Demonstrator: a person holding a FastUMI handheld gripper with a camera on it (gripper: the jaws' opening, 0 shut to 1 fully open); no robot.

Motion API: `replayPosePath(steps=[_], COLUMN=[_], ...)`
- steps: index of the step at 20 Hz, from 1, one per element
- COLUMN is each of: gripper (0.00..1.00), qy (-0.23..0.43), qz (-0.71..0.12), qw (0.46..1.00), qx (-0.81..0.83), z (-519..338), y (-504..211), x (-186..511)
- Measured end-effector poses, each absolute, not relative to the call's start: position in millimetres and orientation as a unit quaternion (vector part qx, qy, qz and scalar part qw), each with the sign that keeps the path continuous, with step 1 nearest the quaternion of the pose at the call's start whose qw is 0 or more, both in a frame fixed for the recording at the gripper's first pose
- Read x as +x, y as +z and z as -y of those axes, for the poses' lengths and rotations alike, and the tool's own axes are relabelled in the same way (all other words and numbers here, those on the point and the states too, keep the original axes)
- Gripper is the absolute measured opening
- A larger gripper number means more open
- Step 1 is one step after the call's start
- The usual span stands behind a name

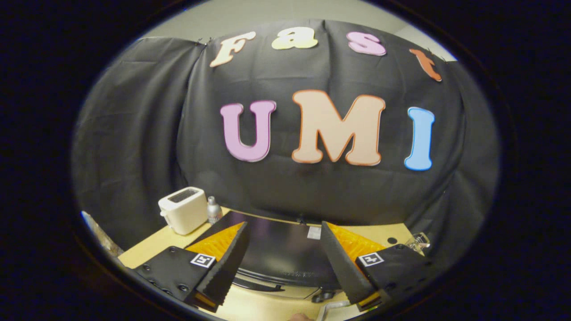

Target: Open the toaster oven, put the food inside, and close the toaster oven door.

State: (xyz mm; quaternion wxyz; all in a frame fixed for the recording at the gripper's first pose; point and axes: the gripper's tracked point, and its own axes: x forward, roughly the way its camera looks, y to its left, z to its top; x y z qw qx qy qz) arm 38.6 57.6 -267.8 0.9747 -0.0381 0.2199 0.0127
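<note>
My gripper (pixel 283 227) is open, with a wide gap between its fingers and nothing held. It hovers above the black toaster oven (pixel 285 256), whose flat top lies between and just below the fingers. The oven's front edge curves toward me under the fingers, and I cannot tell whether its door is open or closed. A metal edge (pixel 331 307), maybe a tray, shows below the right finger. I cannot make out any food.
A white slot toaster (pixel 184 209) and a small silver bottle (pixel 214 209) stand on the tan table (pixel 151 245) beyond the left finger. A clear glass object (pixel 419 241) sits beyond the right finger. The black cloth wall hangs right behind the oven.
</note>
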Motion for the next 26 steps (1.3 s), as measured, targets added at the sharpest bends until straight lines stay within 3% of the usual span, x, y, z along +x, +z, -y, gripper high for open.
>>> replayPosePath(steps=[10,26], gripper=[1.0,1.0], qy=[0.02,0.03], qz=[-0.296,-0.31], qw=[0.952,0.949], qx=[-0.079,-0.044], z=[-67.1,-70.4], y=[-358.6,-375.5], x=[26.4,-11.3])
